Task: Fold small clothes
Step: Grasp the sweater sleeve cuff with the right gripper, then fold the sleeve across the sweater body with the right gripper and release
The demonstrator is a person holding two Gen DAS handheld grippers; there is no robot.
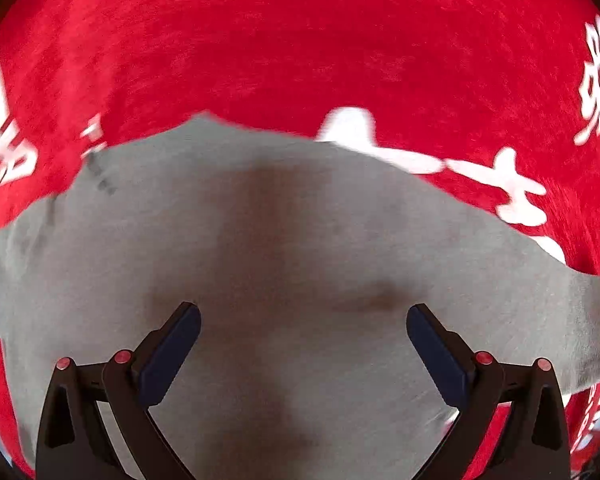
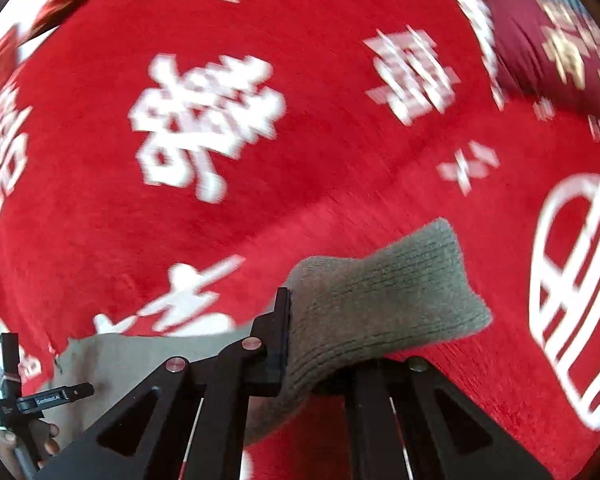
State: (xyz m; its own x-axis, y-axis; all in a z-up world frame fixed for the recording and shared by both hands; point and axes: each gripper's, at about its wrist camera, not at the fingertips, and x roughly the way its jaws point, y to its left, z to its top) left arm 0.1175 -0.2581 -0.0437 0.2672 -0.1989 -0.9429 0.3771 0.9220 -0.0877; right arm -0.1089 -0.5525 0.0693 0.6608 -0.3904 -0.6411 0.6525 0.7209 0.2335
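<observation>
- Left gripper (image 1: 303, 334): fingers spread wide, nothing between them; poised over the flat body of the grey knit garment (image 1: 260, 280).
- Grey fabric fills the space directly ahead of and beneath the left fingertips, running out to both sides; far edge lies ahead of the tips, with the red printed cloth (image 1: 300, 40) beyond.
- Whether the left tips touch the fabric: cannot tell.
- Right gripper (image 2: 300, 320): pressed together on a ribbed end of the grey knit garment (image 2: 380, 300); looks like a cuff or sleeve end, not certain.
- Ribbed end sticks forward and to the right past the right fingertips, lifted off the red printed cloth (image 2: 260, 220).
- Rest of the garment trails back and left from the right tool, lying flat toward the other handheld gripper (image 2: 40, 400), seen low at far left.
- Long axis judged to run from the pinched end leftward toward the flat body.
- Judgement: right tool nearer the free end; coming fold likely turns on carrying that end leftward over the body.
- Risk: knit slipping from the pinch.
</observation>
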